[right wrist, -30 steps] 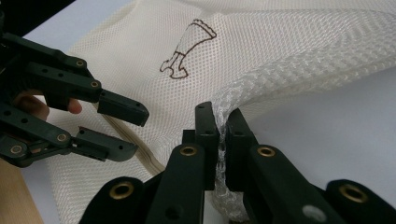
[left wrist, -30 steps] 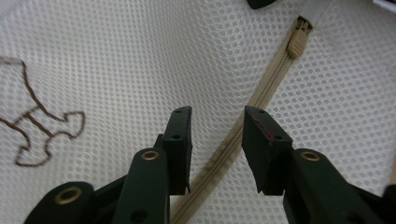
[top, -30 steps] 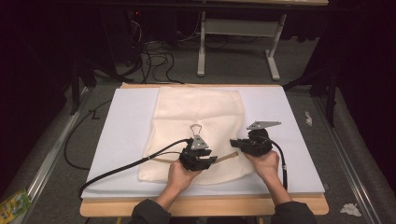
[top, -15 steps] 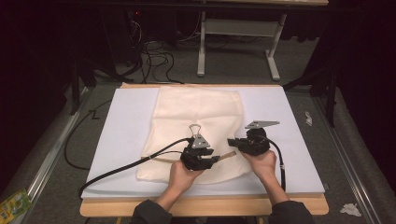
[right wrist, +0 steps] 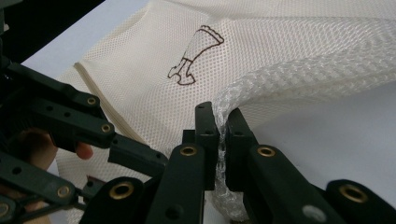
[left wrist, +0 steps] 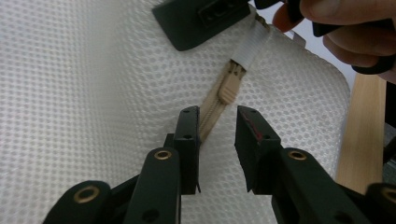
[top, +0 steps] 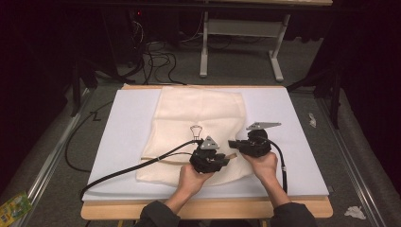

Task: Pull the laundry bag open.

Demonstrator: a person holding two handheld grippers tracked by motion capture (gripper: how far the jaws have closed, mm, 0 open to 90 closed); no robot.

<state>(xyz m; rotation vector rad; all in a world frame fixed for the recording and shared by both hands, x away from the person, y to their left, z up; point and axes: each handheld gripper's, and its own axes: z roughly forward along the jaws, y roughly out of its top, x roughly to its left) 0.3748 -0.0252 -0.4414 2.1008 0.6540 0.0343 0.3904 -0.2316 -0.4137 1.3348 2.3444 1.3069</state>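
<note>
The left gripper (top: 222, 160) has just been closing its jaws, and in the left gripper view they now stand narrowed, not yet pressing, with the tan zipper (left wrist: 212, 109) running up between them. The zipper pull (left wrist: 229, 88) lies just ahead of the jaw tips, and beyond it a white tab (left wrist: 250, 44) leads to the far edge of the mesh bag (top: 198, 118). To me that narrowing reads as lining up to pinch the pull and slide it along the teeth; the grip itself isn't made yet.

The zipper's long axis runs straight away from the left gripper, tilted slightly toward its right jaw. In the high view it lies across the near part of the bag, roughly side to side on the white mat (top: 118, 142), pull end toward the right hand.

Over on the right, the right gripper (right wrist: 222, 126) is clamped tight on a bunched fold of the bag's edge, lifted off the mat between its jaws. I'd say it is anchoring the zipper's end so the cloth stays taut.
</note>
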